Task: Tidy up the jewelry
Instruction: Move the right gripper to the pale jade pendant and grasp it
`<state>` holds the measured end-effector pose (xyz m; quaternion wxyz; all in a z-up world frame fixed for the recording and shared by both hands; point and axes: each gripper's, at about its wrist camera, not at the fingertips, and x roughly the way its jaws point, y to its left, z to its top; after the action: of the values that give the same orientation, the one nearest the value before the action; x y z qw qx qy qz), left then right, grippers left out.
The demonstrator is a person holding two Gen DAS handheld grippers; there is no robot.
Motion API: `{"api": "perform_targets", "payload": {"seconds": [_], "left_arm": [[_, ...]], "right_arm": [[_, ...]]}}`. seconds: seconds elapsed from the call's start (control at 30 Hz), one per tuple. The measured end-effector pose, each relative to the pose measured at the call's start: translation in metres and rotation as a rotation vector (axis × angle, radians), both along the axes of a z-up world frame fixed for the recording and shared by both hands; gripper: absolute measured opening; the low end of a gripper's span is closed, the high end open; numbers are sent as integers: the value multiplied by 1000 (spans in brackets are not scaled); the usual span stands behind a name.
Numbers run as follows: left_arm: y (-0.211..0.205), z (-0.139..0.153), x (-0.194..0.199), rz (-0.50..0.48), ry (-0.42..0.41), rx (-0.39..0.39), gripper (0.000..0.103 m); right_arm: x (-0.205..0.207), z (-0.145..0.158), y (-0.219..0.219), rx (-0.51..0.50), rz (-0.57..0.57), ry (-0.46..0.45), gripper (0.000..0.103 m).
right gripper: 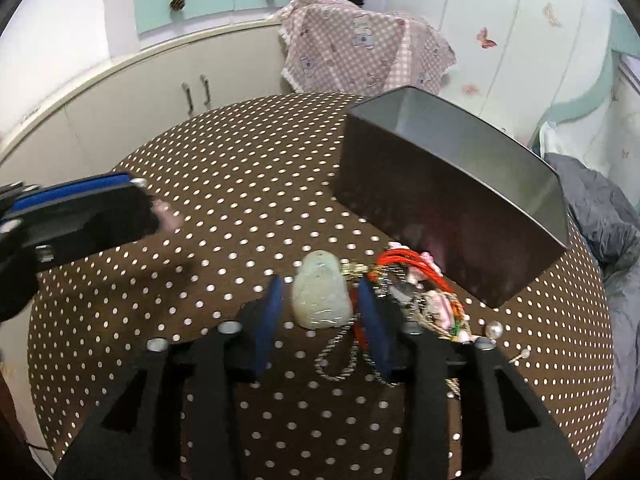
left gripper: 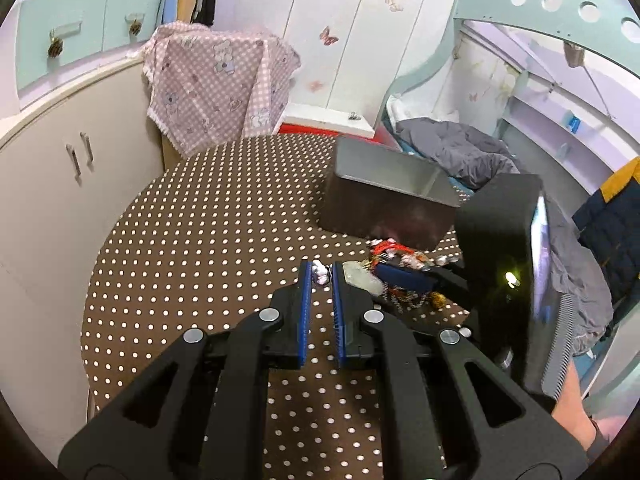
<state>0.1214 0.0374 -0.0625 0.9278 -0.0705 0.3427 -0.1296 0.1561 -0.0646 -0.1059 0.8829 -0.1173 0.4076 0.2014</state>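
A pile of jewelry (right gripper: 420, 284) with red cords and pink beads lies on the polka-dot table (right gripper: 224, 184) in front of a grey metal box (right gripper: 448, 184). A pale jade pendant (right gripper: 322, 296) on a silver chain lies between the open fingers of my right gripper (right gripper: 320, 294). My left gripper (left gripper: 321, 276) is narrowly parted around a small pink-white bead piece (left gripper: 320, 273); whether the pads touch it is unclear. In the left wrist view the box (left gripper: 384, 200), the pile (left gripper: 400, 260) and the right gripper (left gripper: 424, 278) lie to the right. The left gripper (right gripper: 154, 204) shows at left in the right wrist view.
A pearl earring (right gripper: 495, 329) and a small stud (right gripper: 520, 355) lie right of the pile. A pink chequered cloth (left gripper: 216, 84) hangs behind the table. Cream cupboards (left gripper: 48, 208) stand to the left, and a bed with grey bedding (left gripper: 460, 148) to the right.
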Motion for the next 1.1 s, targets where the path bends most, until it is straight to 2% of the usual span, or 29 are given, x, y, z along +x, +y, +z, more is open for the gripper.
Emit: {"api": "perform_targets", "payload": {"seconds": [0.03, 0.17, 0.23, 0.37, 0.4, 0.43, 0.47, 0.53, 0.63, 0.67, 0.73, 0.8, 0.87, 0.97, 1.1], "left_arm": [[-1, 2, -1, -6, -6, -1, 10], [-6, 12, -4, -14, -28, -2, 10], [-9, 17, -2, -16, -31, -5, 10], [-15, 27, 2, -52, -47, -33, 10], [-17, 29, 5, -62, -49, -40, 10], [-20, 31, 8, -69, -52, -43, 10], [-23, 34, 13, -80, -57, -50, 10], [-28, 37, 23, -100, -51, -66, 10], [-35, 38, 39, -105, -38, -68, 10], [-36, 38, 41, -99, -37, -61, 10], [-38, 35, 44, -91, -25, -52, 10], [-36, 30, 42, -81, -14, -54, 10], [-34, 23, 39, -71, 4, -42, 10], [-29, 13, 34, -65, 28, -23, 10], [-21, 6, 29, -49, 50, -18, 10]], "right_arm": [[1, 1, -8, 55, -3, 21, 28], [-2, 5, -22, 145, -10, 52, 28], [-4, 11, -33, 232, -9, 76, 28], [-11, 32, -51, 314, -12, 54, 26], [-12, 37, -54, 330, -12, 48, 23], [-12, 37, -54, 330, -12, 48, 5], [-12, 43, -61, 365, -9, 47, 2], [-11, 59, -76, 394, -24, 19, 2], [-5, 61, -84, 386, -37, 24, 2], [-1, 56, -87, 394, -20, 79, 4], [-3, 50, -83, 380, -10, 91, 6], [-3, 40, -71, 347, 12, 114, 14], [-9, 32, -63, 309, 20, 120, 36], [-11, 20, -42, 203, 9, 86, 40], [-11, 12, -33, 173, 23, 91, 45]]}}
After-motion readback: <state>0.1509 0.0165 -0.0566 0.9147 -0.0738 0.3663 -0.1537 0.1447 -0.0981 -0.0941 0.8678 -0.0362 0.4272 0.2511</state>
